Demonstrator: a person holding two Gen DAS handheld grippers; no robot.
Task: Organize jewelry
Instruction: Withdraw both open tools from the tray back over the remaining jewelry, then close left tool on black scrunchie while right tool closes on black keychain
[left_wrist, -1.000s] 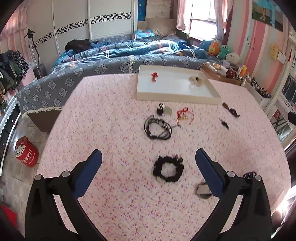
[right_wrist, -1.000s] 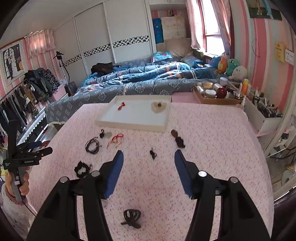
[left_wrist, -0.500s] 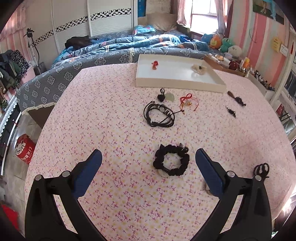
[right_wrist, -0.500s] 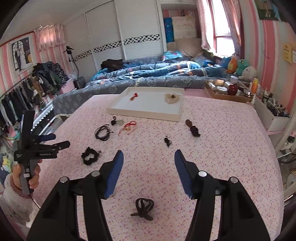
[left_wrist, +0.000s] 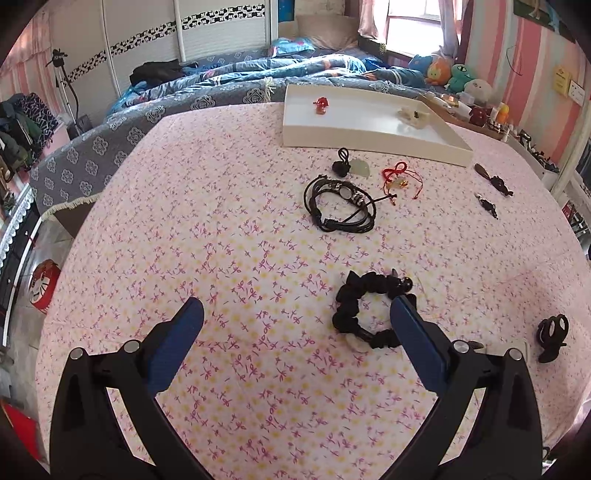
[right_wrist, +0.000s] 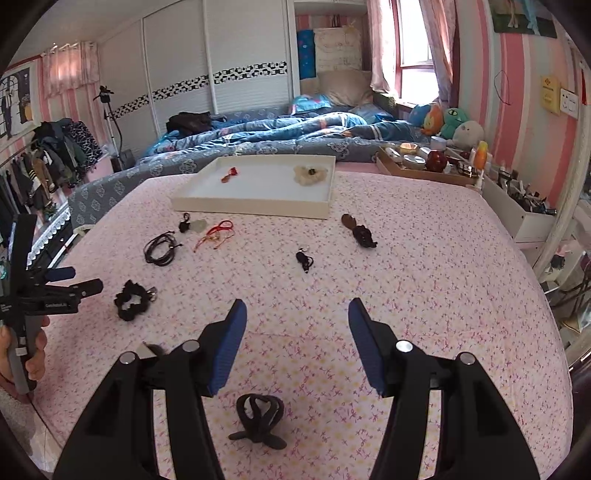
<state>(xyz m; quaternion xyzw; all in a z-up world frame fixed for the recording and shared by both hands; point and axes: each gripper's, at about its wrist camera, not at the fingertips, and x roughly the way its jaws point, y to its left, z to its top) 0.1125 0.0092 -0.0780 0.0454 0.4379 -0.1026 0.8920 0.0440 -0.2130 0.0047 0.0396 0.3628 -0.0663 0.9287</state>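
A white tray at the table's far side holds a red piece and a cream piece. On the pink cloth lie a black cord bracelet, a red string piece, a black knot with a pale stone and a black scrunchie. My left gripper is open and empty, its right finger beside the scrunchie. My right gripper is open and empty above a black hair claw. The tray also shows in the right wrist view.
Small dark charms and a dark knot piece lie right of centre. A bed with blue quilts stands behind the table. A wooden tray of jars sits far right. The table edge drops off at left.
My left gripper has moved lower and to the left, so the scrunchie sits by its right finger. My right gripper has drawn back over the hair claw. Both stay open.
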